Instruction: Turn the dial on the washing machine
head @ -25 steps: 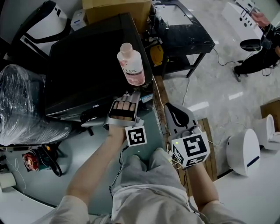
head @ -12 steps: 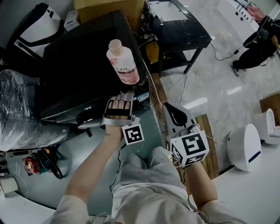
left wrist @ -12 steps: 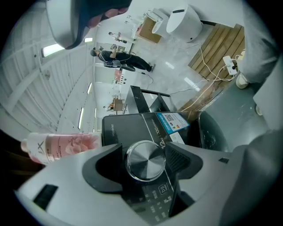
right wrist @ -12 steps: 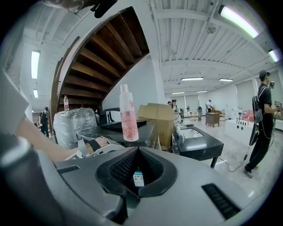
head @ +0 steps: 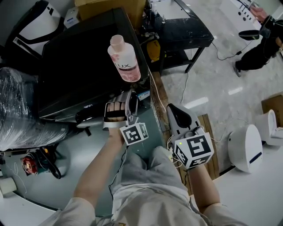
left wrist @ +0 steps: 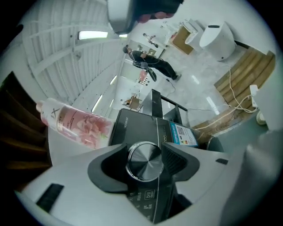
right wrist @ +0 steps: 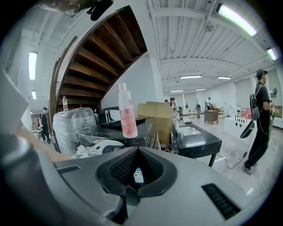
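Where the pale polished floor [head: 212,79] meets a grey-green strip, a black washing machine [head: 84,66] stands under the head view, flat top up. Pink bottle [head: 124,59] upright on the machine's top, near its front right corner. Cardboard box [head: 110,6] behind the machine; bundle wrapped in clear plastic [head: 17,106] against its left side. Black table [head: 185,31] just beside the machine on its right. Wooden planks [head: 161,101] on the floor along the machine's right side. White rounded appliance [head: 245,150] well apart from the machine, far right. A person in dark clothes [head: 261,48] far off beyond the table. Ceiling strip lights and the underside of a wooden stair show in the right gripper view. The dial [left wrist: 144,161], round with a brushed metal face, sits on the machine's dark front control panel, beside a blue-and-white sticker [left wrist: 182,134]. Left hand-held gripper [head: 126,102] is pressed up to the machine's front edge, below the bottle; its two jaws sit one on each side of the dial and close against its rim, so it is clamped on the dial. Right hand-held gripper [right wrist: 134,176] held off the machine's front right corner, over the planks, touching nothing; jaws together at the tips, nothing between them.
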Motion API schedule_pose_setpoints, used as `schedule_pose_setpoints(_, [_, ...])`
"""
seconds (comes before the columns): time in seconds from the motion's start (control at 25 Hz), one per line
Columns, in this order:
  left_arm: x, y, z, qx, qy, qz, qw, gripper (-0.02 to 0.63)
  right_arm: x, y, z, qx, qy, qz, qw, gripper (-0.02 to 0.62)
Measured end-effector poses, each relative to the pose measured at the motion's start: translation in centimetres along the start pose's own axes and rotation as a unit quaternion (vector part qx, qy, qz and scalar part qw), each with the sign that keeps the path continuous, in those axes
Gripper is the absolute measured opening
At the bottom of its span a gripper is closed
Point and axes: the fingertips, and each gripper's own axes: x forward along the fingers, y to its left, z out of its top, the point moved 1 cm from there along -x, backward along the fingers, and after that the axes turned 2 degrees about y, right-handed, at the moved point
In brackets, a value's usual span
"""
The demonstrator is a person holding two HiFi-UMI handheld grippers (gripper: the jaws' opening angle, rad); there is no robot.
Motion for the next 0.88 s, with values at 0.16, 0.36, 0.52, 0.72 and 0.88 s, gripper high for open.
schedule_pose_setpoints(0.16, [-0.3,1.1,0.2,-0.083,-0.01,0.014,0.9964,0.231,-0.5,0.0,-0.1,0.005,0.004,0.003,1.0,0.029])
schedule_pose_setpoints(0.36, [-0.5,2.1,0.1,-0.197,-0.021,0.029,0.9797,0.204,-1.1,0.2,0.0,0.01,0.012,0.006,1.0,0.029])
schedule_pose_setpoints(0.52, [-0.4,2.3,0.1,-0.246,-0.03,0.035,0.9682,0.199,-1.3,0.1,0.1,0.015,0.015,0.008,1.0,0.029])
schedule_pose_setpoints(0.72, [-0.4,2.6,-0.1,-0.314,-0.041,0.038,0.9478,0.179,-1.4,0.0,-0.1,0.038,0.018,0.021,0.999,0.029])
schedule_pose_setpoints(0.88, [-0.4,2.8,-0.1,-0.354,-0.05,0.051,0.9324,0.169,-1.5,-0.1,-0.1,0.047,0.019,0.026,0.998,0.029])
